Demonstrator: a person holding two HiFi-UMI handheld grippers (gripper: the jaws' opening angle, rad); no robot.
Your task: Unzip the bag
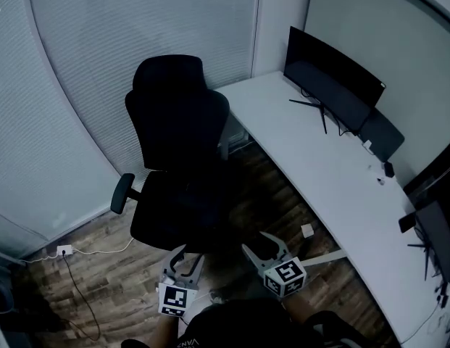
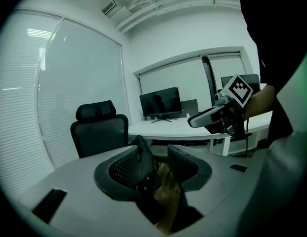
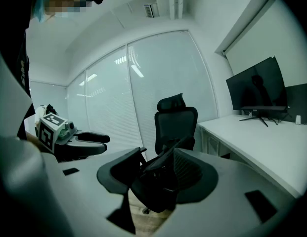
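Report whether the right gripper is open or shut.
Open. The right gripper shows its jaws wide apart, gripping nothing; only the office chair beyond shows through the gap.

It's an office: a black swivel chair [image 1: 177,151] stands by a long white desk [image 1: 333,187] carrying monitors [image 1: 330,78], with blinds [image 1: 138,27] covering the glass walls.

Head view steeply down from above, both gripper views low, near level, all sharing the chair [image 1: 177,122]
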